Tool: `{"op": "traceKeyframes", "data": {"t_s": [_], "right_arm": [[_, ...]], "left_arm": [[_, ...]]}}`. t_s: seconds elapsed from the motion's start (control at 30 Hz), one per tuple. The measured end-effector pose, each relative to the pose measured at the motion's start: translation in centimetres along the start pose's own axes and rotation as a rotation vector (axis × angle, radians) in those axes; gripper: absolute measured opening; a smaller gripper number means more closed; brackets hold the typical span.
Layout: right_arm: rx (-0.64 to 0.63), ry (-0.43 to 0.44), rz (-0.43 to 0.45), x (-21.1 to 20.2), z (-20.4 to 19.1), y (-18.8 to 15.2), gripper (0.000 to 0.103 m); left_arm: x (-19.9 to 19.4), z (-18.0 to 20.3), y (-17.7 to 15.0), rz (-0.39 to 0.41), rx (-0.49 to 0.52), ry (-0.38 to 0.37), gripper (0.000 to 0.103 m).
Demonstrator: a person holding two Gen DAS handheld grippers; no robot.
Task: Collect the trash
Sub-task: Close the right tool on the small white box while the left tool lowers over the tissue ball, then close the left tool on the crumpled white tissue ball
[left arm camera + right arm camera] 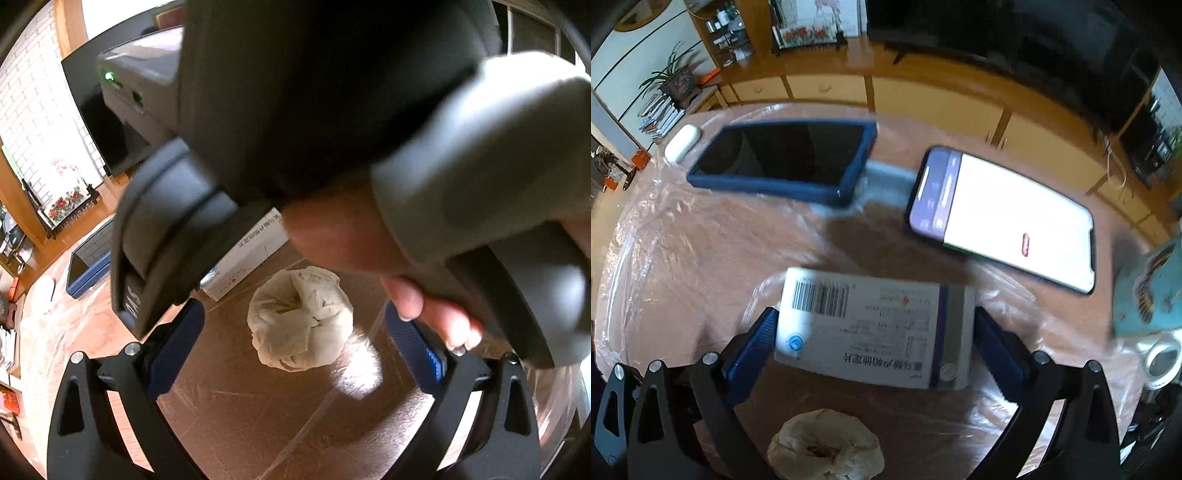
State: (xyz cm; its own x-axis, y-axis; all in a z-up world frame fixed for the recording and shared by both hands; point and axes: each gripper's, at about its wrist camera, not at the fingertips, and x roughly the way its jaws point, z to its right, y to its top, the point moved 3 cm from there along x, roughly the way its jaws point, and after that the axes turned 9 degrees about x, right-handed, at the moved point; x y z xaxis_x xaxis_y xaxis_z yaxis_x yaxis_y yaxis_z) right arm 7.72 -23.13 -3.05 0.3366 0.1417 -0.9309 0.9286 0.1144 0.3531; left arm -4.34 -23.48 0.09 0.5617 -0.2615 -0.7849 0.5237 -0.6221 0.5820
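Now, what we see:
Wad (301, 319): crumpled off-white tissue, round, lying on the film-covered brown table (236, 417), between our left gripper's (295, 334) wide jaws, untouched.
Right gripper (873, 341): wide, 2 ribbed blue pads flanking a flat white box (871, 326); contact unclear.

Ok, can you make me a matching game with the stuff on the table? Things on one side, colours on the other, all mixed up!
Things:
1. crumpled tissue ball
2. medicine box
3. tablet case
4. phone screen

Colours or states:
A. dark blue, screen off
B. lit up bright white
C. white with a black barcode
D. beige and wrinkly

Pairs: 1-D, 2-C, 3-A, 4-B
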Motion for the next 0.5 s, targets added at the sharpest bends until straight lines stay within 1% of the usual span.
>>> {"op": "traceKeyframes", "data": {"t_s": [0.07,0.1,0.17,0.2,0.27,0.3,0.4,0.43,0.5], "right_arm": [[0.022,0.019,0.018,-0.4,0.2,0.0,0.097],[0.032,0.028,0.023,-0.5,0.4,0.1,0.097],[0.056,0.051,0.031,-0.7,0.8,0.2,0.096],[0.072,0.072,0.036,-1.0,1.2,0.1,0.096],[0.098,0.098,0.043,-1.4,1.7,0.2,0.096],[0.105,0.100,0.050,-1.7,1.8,0.2,0.096],[0.126,0.101,0.069,-2.3,2.4,0.3,0.096],[0.133,0.105,0.073,-2.3,2.7,0.4,0.096],[0.154,0.111,0.090,-3.0,3.2,0.5,0.096]], "left_arm": [[0.1,-0.2,-0.1,0.001,0.001,0.000,0.098],[0.2,-0.3,-0.2,0.004,0.002,-0.003,0.096],[0.2,-0.4,-0.2,0.009,0.003,-0.012,0.074],[0.5,-0.6,-0.2,-0.008,0.001,-0.027,0.069],[0.7,-1.0,-0.4,-0.006,-0.022,-0.059,0.059],[0.7,-1.3,-0.5,-0.007,-0.035,-0.074,0.057],[0.5,-1.6,-0.7,-0.008,-0.038,-0.076,0.055],[0.4,-1.7,-0.7,-0.008,-0.039,-0.081,0.052],[0.3,-2.0,-0.9,-0.011,-0.041,-0.083,0.052]]}}
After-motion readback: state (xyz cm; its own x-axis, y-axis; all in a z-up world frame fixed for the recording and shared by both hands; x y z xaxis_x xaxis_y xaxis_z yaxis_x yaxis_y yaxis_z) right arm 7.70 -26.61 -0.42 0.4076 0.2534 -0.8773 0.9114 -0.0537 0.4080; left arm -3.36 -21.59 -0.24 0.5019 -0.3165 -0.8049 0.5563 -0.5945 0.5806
